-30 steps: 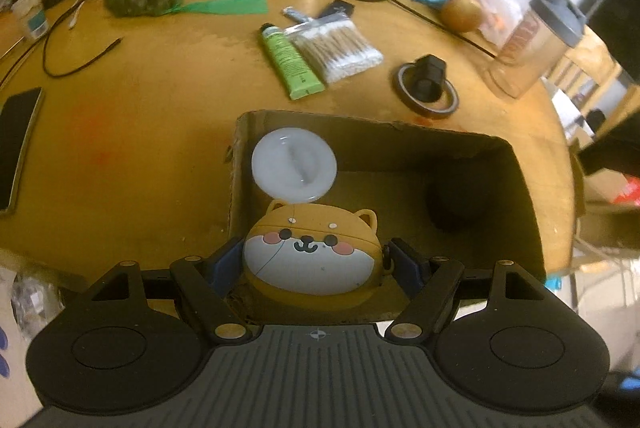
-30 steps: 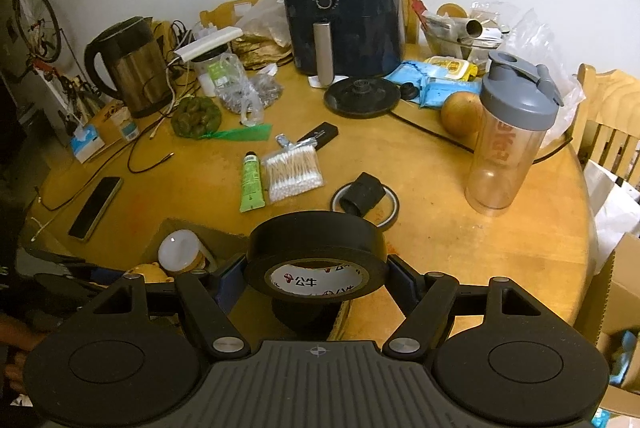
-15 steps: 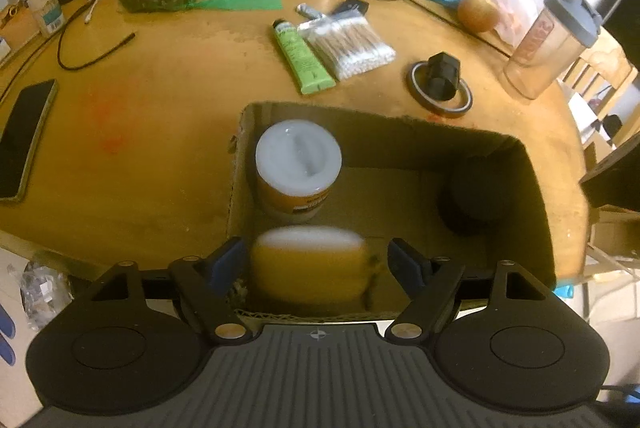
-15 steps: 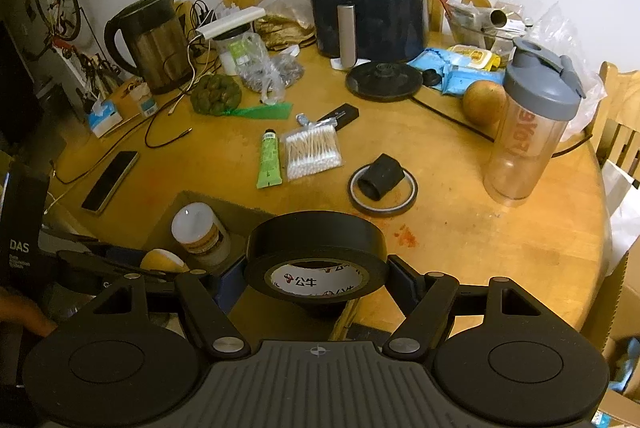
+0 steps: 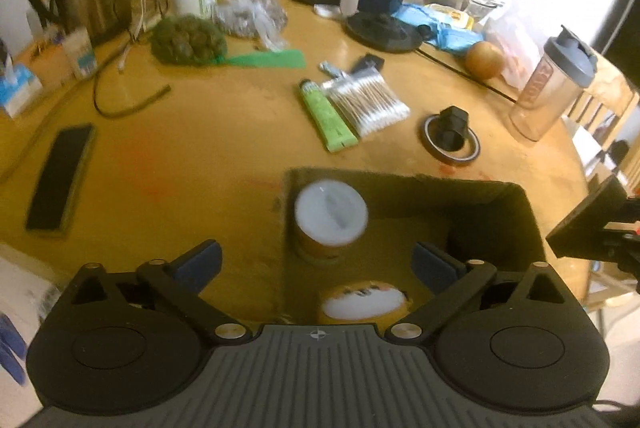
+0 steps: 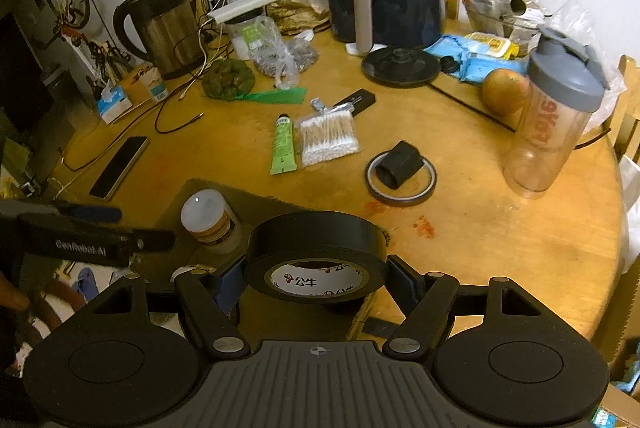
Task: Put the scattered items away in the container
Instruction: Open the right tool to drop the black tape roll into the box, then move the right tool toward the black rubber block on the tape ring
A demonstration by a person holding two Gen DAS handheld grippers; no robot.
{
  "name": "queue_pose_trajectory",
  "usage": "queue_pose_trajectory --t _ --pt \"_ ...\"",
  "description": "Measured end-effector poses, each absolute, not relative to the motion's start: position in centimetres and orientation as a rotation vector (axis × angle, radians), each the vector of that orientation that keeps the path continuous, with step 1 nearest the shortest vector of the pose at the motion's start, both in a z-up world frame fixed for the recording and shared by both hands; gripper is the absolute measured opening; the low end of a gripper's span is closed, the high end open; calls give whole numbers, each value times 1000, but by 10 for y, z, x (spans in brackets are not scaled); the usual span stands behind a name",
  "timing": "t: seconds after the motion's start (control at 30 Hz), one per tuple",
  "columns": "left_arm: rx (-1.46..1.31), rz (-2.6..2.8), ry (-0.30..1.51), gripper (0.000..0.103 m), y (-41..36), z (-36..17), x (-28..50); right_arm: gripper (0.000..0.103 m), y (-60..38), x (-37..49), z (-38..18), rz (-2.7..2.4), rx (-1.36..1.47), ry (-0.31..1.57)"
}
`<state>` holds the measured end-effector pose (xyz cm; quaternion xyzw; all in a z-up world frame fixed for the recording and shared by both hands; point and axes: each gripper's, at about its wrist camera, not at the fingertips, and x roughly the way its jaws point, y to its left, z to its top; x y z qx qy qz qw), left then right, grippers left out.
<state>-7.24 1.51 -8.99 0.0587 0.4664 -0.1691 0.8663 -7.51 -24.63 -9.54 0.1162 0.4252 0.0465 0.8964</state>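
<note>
Opening its jaws, your left gripper (image 5: 316,260) releases the dog-face case (image 5: 362,302) below them into the cardboard box (image 5: 400,184); your right gripper (image 6: 316,274) clamps the black tape roll (image 6: 316,240), awaiting deposit.

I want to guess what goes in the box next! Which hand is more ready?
Probably the right gripper: it grips the black tape roll above the cardboard box. The left gripper is opening, with nothing between its fingers.
</note>
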Motion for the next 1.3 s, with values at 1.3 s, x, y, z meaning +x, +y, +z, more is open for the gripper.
queue_pose_trajectory --t 1.3 --pt "318 -492 876 103 7 -69 -23 103 -227 -47 -102 -13 319 879"
